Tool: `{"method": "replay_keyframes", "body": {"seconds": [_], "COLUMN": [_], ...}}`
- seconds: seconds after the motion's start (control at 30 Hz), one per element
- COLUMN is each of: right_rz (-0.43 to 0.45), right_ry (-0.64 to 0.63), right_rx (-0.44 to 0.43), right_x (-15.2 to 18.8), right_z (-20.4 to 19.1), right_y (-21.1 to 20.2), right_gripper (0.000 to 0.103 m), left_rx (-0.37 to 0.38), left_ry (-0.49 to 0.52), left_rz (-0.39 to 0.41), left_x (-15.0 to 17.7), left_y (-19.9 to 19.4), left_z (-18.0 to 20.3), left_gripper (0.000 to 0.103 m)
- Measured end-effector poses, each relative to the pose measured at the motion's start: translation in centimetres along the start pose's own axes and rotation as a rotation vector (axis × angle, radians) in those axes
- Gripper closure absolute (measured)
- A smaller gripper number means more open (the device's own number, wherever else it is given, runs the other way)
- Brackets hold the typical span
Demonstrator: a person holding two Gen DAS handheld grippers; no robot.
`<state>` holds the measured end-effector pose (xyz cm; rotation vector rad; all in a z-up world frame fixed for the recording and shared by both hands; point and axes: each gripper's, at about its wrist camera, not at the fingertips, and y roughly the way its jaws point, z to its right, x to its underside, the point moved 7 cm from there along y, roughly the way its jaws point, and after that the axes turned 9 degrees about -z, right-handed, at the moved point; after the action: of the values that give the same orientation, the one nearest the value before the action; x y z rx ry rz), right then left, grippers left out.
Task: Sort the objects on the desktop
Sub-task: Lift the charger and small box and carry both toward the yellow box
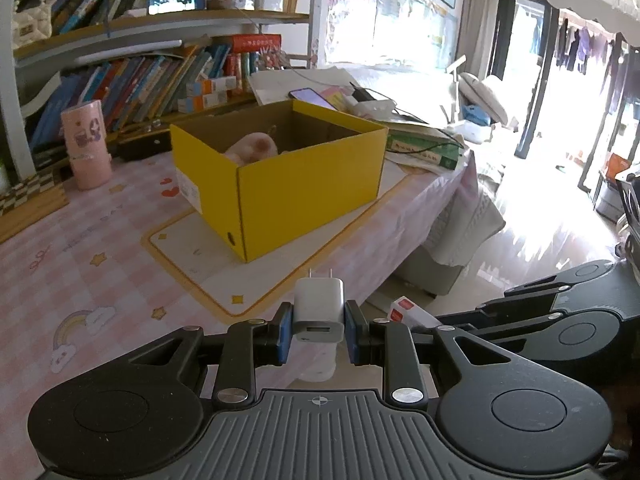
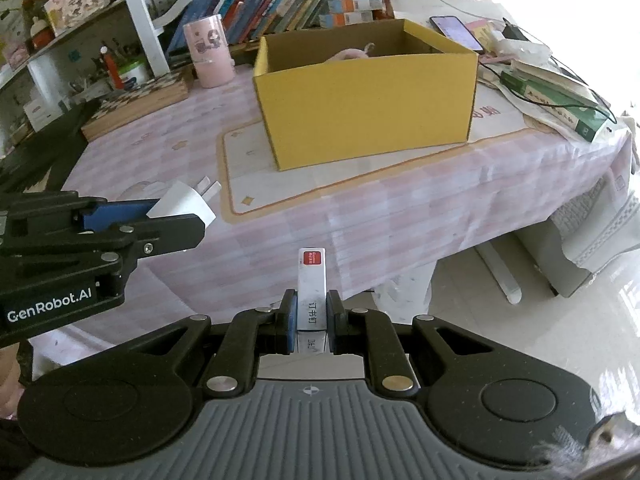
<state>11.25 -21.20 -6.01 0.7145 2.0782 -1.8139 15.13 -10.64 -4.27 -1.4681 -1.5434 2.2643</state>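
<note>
My left gripper (image 1: 319,330) is shut on a white USB charger plug (image 1: 319,310), prongs pointing forward, held above the table's near edge; the charger also shows in the right wrist view (image 2: 184,204). My right gripper (image 2: 312,314) is shut on a white staples box with a red label (image 2: 312,280), held off the table's front edge; the box shows in the left wrist view (image 1: 412,312). An open yellow cardboard box (image 1: 288,184) (image 2: 368,100) stands on a mat ahead, with a pink soft object (image 1: 254,146) inside.
A pink cup (image 2: 210,50) stands left of the box, by a checkered board (image 2: 136,104). Books (image 1: 424,148), a phone (image 2: 456,32) and cables lie right of the box. Bookshelves (image 1: 120,80) stand behind. The pink tablecloth (image 1: 80,260) covers the table; floor lies to the right.
</note>
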Motion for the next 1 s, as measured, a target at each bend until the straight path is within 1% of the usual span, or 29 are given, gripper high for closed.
{"method": "replay_keyframes", "body": {"seconds": [0.27,0.63,1.0], "right_rz": [-0.009,-0.018,0.006], "right_ry": [-0.002,-0.028,-0.063], "right_rx": [-0.015,-0.035,-0.07], "right_x": [-1.9,-4.9,-7.9], "right_z": [3.1,7.7,10.5], "right_y": [0.9,2.1,2.6], "right_gripper": [0.09,0.09,0.09], "left_rx": [-0.008,-0.022,-0.072], "left_ry": [0.009,-0.005,-0.02], "left_rz": [-0.011,-0.013,0.022], "left_x": [-2.1,-5.3,-8.4], "left_y": [2.3,5.7,7.2], "left_z": [1.5,3.3,4.4], "left_gripper": [0.078,0.078,0.078]}}
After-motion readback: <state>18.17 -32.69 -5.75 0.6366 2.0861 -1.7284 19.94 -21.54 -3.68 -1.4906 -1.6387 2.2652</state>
